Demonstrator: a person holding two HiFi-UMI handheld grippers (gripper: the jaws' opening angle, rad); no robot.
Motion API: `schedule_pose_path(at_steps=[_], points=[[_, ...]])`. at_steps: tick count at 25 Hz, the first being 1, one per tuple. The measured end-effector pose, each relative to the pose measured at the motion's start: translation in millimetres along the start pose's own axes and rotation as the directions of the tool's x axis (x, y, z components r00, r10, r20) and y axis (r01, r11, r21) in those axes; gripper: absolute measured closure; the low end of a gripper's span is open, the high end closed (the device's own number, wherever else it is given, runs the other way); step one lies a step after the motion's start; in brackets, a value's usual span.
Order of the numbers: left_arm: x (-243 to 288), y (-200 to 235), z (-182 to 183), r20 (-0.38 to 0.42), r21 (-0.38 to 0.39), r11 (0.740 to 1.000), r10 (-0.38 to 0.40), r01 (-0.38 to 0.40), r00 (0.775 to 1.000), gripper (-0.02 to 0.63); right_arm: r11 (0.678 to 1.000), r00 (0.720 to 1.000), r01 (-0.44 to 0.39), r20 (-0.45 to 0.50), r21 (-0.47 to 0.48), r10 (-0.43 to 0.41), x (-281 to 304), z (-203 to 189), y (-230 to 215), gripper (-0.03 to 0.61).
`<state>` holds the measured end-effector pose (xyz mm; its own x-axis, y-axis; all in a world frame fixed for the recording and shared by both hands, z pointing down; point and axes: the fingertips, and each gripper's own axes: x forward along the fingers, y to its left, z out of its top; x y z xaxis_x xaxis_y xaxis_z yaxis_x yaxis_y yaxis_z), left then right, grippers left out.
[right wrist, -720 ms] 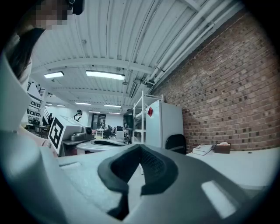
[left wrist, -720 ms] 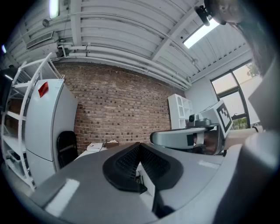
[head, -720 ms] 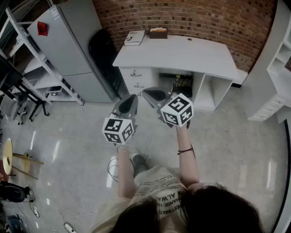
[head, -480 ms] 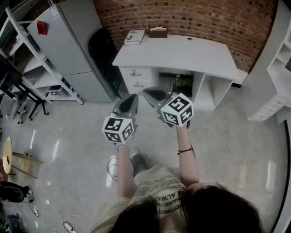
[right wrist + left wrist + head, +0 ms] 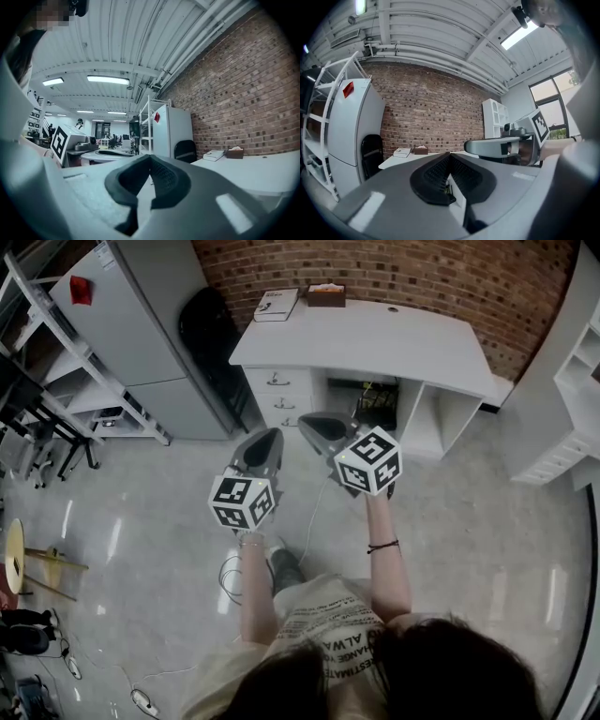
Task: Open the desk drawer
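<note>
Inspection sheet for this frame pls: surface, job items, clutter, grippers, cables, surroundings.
Surface: white desk, set against the brick wall.
Job's things: drawer stack under the desk's left end; all fronts shut, untouched.
Clutter: book and brown box at the desk's back left corner.
Grippers: left gripper and right gripper both have jaws together with nothing between them, held over the floor short of the desk.
Cables: floor cable looped by the person's feet; wiring in the desk's kneehole.
Surroundings: black chair, grey cabinet, white shelving.
</note>
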<state>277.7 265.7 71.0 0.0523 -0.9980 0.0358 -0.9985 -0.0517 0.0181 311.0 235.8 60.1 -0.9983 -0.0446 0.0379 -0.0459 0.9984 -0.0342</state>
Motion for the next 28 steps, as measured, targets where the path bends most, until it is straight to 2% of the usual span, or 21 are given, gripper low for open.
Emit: schedule_pose_path(at_steps=[7, 14, 20, 28], points=[[12.1, 19.0, -13.3, -0.031, -0.031, 0.999, 0.012, -0.013, 0.999, 0.615, 0.998, 1.0, 0.009, -0.001, 0.055, -0.009, 16.2, -10.8, -17.9, 0.577], [36.9, 56.9, -37.2, -0.064, -0.075, 0.997, 0.001, -0.005, 0.998, 0.615, 0.99, 1.0, -0.004, 0.017, 0.14, 0.002, 57.3, -22.2, -39.1, 0.577], [63.6, 108.6, -47.6, -0.103, -0.095, 0.995, -0.046, 0.036, 0.994, 0.615, 0.982, 0.998, 0.055, -0.007, 0.182, -0.054, 107.7, -31.3, -72.8, 0.577], [86.6, 181.0, -63.7, -0.136, -0.14, 0.987, -0.099, 0.08, 0.986, 0.615, 0.969, 0.992, 0.119, -0.065, 0.217, -0.108, 177.8, -51.2, -94.9, 0.577]])
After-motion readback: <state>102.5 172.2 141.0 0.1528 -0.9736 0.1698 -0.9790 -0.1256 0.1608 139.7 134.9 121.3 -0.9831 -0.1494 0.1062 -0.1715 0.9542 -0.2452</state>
